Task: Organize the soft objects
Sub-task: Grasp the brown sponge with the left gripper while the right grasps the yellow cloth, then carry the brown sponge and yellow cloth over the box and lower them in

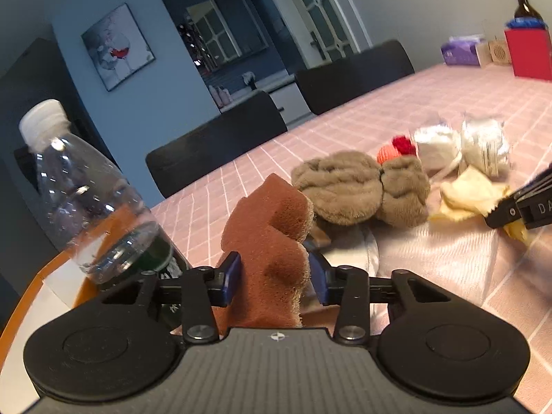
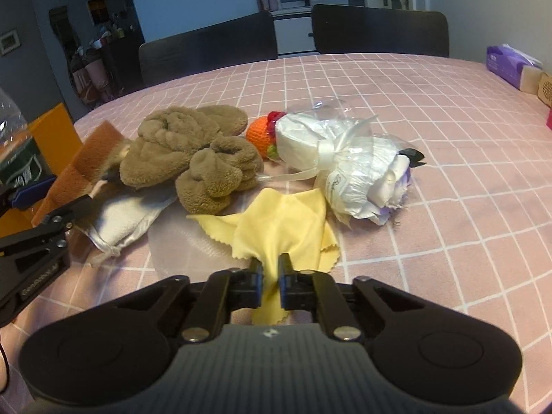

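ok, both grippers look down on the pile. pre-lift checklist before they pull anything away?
1. Left gripper closed on the brown sponge: ok, the blue pads squeeze it.
2. Right gripper closed on the yellow cloth: ok, the cloth is pinched between its jaws.
3. Yellow cloth free of neighbours: cannot tell, its far edge reaches the plastic-wrapped white bundle.
4. Sponge free of the pile: not ok, it lies against the brown plush towel.
5. Water bottle clear of the left gripper: not ok, it stands close beside it.
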`<control>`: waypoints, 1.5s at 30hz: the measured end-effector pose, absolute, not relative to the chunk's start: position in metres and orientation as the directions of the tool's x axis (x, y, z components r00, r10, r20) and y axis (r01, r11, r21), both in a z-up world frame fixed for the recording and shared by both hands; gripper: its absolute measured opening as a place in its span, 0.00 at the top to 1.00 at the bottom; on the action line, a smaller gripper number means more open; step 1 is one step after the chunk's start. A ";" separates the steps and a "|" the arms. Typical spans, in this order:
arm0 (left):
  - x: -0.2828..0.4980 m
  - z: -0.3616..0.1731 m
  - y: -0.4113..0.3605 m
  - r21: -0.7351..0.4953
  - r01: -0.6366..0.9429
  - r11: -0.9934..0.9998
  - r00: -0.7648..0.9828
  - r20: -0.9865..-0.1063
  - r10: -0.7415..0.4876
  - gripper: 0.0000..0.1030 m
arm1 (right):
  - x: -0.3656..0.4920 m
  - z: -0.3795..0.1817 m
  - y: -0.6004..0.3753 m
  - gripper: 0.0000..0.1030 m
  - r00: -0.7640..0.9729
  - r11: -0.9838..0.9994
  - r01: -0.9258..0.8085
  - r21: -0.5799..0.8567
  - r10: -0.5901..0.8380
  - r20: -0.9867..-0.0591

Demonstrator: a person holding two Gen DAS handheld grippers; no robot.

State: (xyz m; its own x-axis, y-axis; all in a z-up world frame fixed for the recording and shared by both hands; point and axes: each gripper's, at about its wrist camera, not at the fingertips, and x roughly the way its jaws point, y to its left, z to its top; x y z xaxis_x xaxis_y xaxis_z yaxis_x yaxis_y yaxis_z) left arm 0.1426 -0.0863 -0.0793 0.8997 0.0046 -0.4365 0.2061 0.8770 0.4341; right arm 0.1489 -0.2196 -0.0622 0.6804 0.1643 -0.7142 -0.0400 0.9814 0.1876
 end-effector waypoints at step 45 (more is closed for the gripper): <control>0.028 0.079 0.119 -0.102 0.112 0.988 0.905 -0.399 -0.144 0.55 | 0.051 0.121 -0.021 1.00 0.664 0.751 -0.652 0.105 0.631 -0.401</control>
State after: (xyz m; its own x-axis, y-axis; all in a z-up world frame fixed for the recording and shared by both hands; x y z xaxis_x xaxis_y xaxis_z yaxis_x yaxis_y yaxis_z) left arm 0.0277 0.1193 0.0793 0.9054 -0.1440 -0.3994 0.1120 0.9884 -0.1023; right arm 0.0513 -0.0210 0.1212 0.6638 0.6314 -0.4009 -0.6515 0.7514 0.1045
